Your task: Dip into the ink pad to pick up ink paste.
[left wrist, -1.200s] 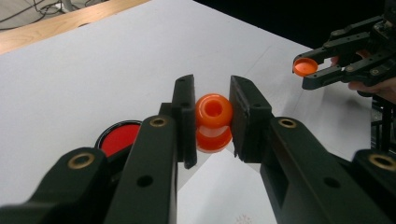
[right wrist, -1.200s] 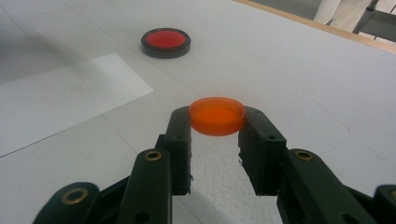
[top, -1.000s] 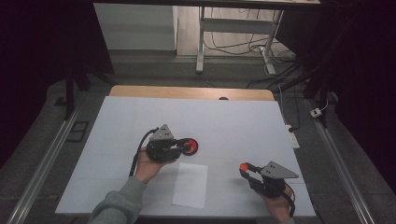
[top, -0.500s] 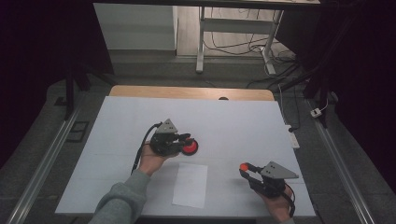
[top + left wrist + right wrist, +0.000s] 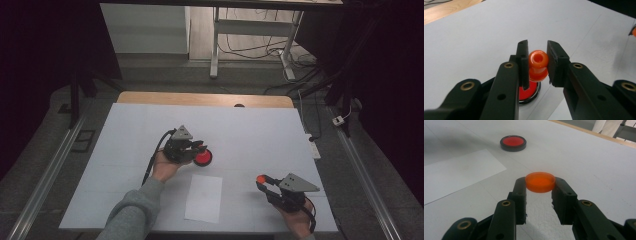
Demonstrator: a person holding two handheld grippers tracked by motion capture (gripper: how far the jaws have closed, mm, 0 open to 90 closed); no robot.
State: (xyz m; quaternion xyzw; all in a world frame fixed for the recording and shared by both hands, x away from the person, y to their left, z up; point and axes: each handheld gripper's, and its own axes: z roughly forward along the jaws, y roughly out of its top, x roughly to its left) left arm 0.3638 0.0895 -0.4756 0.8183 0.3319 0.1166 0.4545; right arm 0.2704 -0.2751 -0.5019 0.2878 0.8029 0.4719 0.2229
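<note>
The high view looks forward and down from above the person's side of the white bench (image 5: pixel 250 130), far enough back to take in its whole top and the floor beyond. The left gripper view rides low, looking along its own black jaws from close up, steeply down at the red disc (image 5: pixel 526 92). The right gripper view sits near the bench surface, facing across it toward that same red disc (image 5: pixel 513 143) and the paper sheet (image 5: pixel 456 172), both also seen from above.
</note>
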